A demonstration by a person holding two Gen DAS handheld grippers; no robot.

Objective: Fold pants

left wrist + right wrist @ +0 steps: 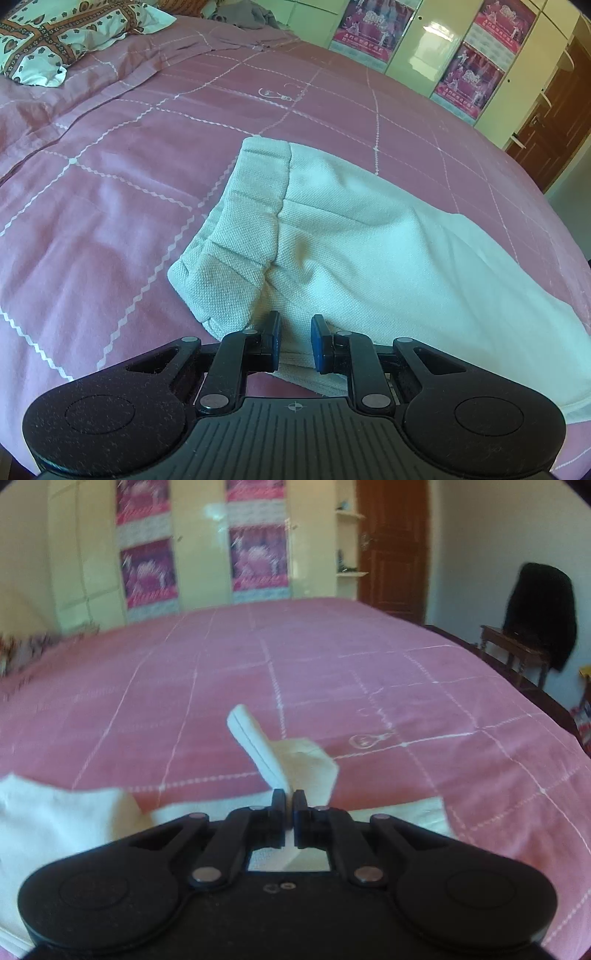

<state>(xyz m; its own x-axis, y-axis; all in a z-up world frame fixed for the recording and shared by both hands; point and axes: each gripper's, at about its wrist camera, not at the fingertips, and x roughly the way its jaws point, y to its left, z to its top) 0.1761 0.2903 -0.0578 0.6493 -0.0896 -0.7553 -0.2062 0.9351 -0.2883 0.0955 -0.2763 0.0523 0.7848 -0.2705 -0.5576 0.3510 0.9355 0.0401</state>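
Left gripper [294, 341] sits low over the near edge of the white pants [332, 236], blue pads [274, 341] only a narrow gap apart with white fabric running between them; jaws nearly together, looks like a pinch on the pants edge by the waistband, though actual pad contact is hard to confirm from this angle. Right gripper [289, 814] has its jaws clamped together on a strip of the pants [258, 746]: the cloth passes through the closed fingers and a hem end sticks up and away past the fingertips, lifted off the bed. More white fabric lies flat to the left and right of that gripper on the pink bedspread [332, 664]; the right wrist view is motion-blurred. In the left wrist view the pants lie spread across the pink bedspread [110, 184], ribbed waistband [236, 236] bunched on the left side, the rest fanning out to the right. Bedspread carries a white zigzag grid pattern. Further back: a patterned pillow [55, 33] at the top left corner of the bed, cream wardrobe doors [417, 37] with pink posters [373, 26], a brown wooden door [391, 546], and a dark garment [539, 613] draped over a wooden chair [513, 650] at the far right.
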